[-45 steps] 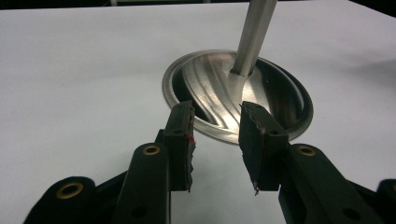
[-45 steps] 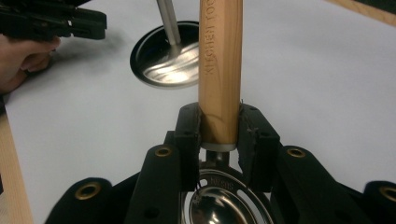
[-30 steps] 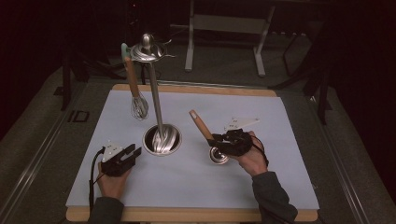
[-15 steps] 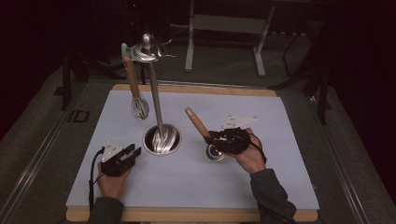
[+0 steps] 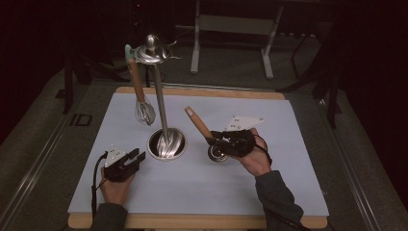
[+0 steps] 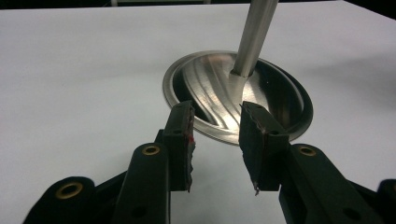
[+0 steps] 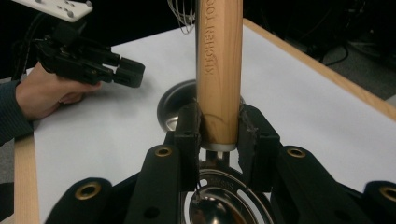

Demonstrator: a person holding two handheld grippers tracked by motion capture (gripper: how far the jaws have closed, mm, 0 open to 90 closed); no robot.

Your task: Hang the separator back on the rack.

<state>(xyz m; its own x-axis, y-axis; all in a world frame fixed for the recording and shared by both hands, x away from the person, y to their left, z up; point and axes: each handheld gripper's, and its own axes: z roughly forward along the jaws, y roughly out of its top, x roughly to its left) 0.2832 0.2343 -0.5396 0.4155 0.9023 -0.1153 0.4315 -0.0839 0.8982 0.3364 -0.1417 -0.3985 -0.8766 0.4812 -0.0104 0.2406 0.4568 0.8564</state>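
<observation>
Your right gripper is clamped on the wooden handle of a kitchen utensil, gripping it near its lower end where the wood meets the metal neck. In the high view the handle slants up and away toward the stand, while the round metal head rests on the white mat, just right of the stand's base dish.

Handling notes:

- The handle is stiff and dry-looking wood with flat faces, so the pads should seat squarely and hold well. Keep your grip on the wood, not on the polished steel below it (steel is the slippery part).
- Expect the utensil to be light but head-heavy. A hold this low gives good control of the head, yet the long free end can swing if you turn your wrist quickly.
- Nothing here looks fragile. The likelier hazard is knocking the tall pole or the whisk already hanging from the stand's top ring.

Your left gripper rests on the mat with its jaws apart and nothing between them, pointed at the near rim of the base dish. It is well placed to steady the stand if the base shifts.
</observation>
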